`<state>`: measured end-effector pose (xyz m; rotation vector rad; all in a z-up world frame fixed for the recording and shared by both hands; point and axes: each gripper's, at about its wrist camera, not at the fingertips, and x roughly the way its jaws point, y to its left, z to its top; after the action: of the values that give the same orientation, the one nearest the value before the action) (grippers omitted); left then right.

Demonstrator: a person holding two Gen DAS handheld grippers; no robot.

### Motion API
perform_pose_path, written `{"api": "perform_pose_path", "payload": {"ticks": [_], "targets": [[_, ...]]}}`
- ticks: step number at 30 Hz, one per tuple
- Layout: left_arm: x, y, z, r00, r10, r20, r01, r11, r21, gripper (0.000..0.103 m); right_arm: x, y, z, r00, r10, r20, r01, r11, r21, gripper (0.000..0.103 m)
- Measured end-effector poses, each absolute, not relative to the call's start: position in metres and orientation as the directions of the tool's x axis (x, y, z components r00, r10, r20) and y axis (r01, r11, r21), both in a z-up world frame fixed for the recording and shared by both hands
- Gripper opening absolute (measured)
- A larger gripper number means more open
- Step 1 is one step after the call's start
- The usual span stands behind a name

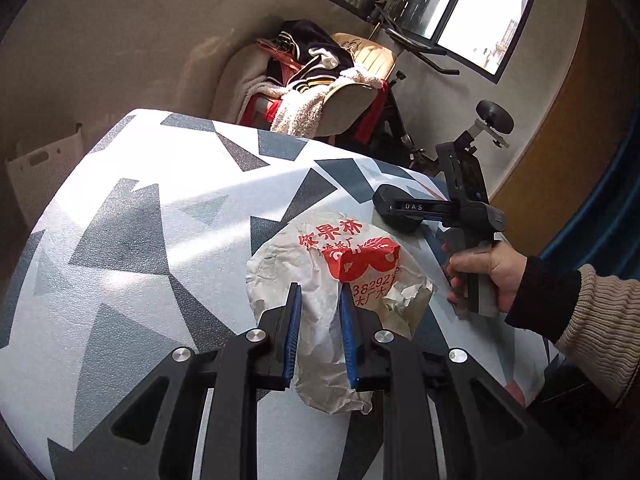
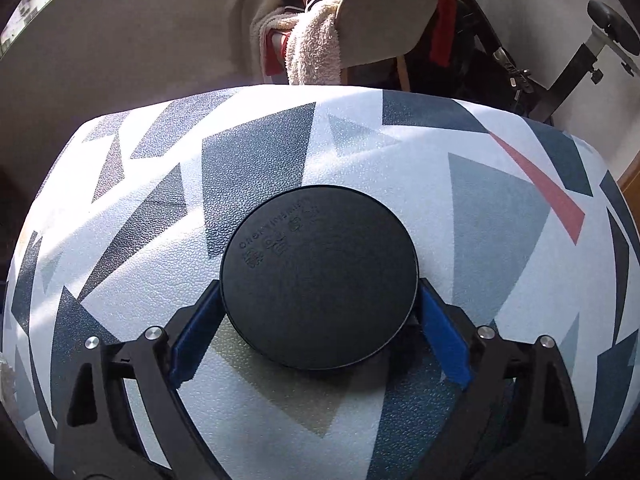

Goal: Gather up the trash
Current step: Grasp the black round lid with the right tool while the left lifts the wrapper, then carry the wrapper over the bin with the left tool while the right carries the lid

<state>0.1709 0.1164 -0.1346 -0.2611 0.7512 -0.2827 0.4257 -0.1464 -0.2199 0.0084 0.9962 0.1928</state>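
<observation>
Tablecloth (image 2: 400, 184) with grey triangles; cluttered chair (image 2: 384, 20) behind.

Crinkled matt paper wrapper (image 1: 340, 280), matt black plastic lid (image 2: 319, 276), pebbled glossy tablecloth (image 2: 400, 168).

A table (image 2: 120, 280) wears a white cloth printed with grey, dark blue and red triangles. Behind it, a beige chair (image 1: 352, 100) is heaped with clothes and a fluffy cream towel (image 2: 316, 52). An exercise bike (image 1: 404, 120) stands beneath a window (image 1: 472, 4).
</observation>
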Motion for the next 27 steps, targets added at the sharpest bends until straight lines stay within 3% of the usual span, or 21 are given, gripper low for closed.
{"api": "perform_pose_path", "payload": {"ticks": [11,27], "targets": [[0.15,0.107,-0.122,0.707,-0.355,-0.611,0.183,0.927,-0.328,0.019,0.313,-0.157,-0.167,0.656,0.337,-0.675,-0.298,0.938,0.179,0.091],[0.051,0.055,-0.12,0.639,-0.415,-0.647,0.299,0.91,-0.289,0.019,0.125,-0.212,-0.143,0.673,0.369,-0.641,-0.32,0.927,0.197,0.091]]}}
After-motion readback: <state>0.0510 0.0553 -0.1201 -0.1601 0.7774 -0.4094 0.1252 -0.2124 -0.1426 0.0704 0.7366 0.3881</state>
